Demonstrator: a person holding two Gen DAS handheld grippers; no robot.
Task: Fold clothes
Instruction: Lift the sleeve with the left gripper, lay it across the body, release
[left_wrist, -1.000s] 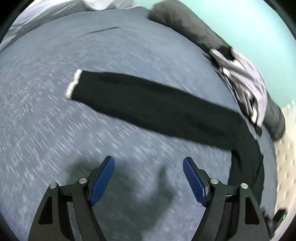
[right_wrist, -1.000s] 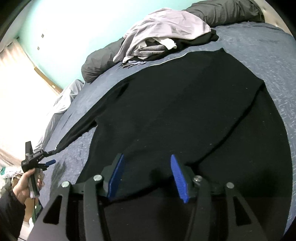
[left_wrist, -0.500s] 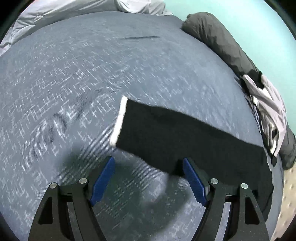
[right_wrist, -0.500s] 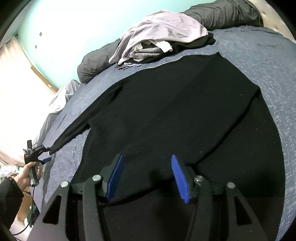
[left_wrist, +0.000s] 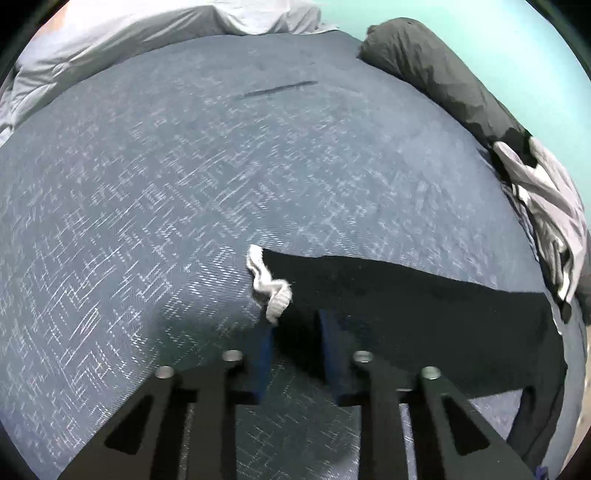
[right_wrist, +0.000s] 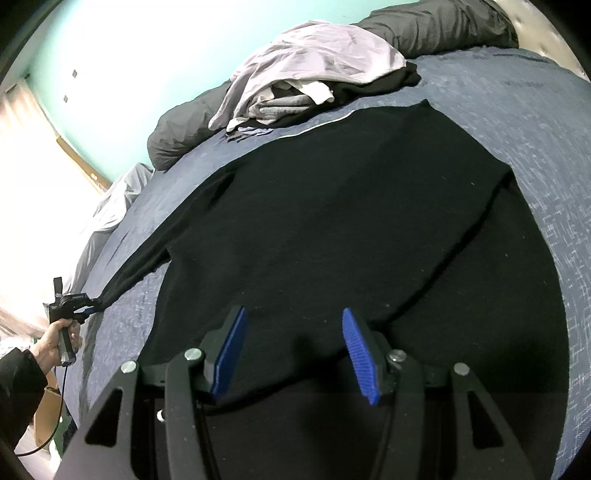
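A black sweater is spread flat across a blue patterned bedspread, its body filling most of the right wrist view. One sleeve is stretched out sideways from the body, and its white cuff is bunched at the tips of the left gripper. The left gripper's blue pads are drawn close together on the end of the sleeve, so the fabric is pinched between them. In the right wrist view the same gripper is seen far off at the bed's edge, held in the person's left hand, with the sleeve pulled taut towards it.

The right gripper is held over the near edge of the sweater with its blue pads spread wide apart; nothing is clamped between them.

A heap of grey and white clothes is piled on a dark grey rolled duvet at the far side of the bed, against a turquoise wall. A pale grey sheet is seen beyond the bedspread.

No brand, label or legible writing can be made out on any garment or on either gripper.
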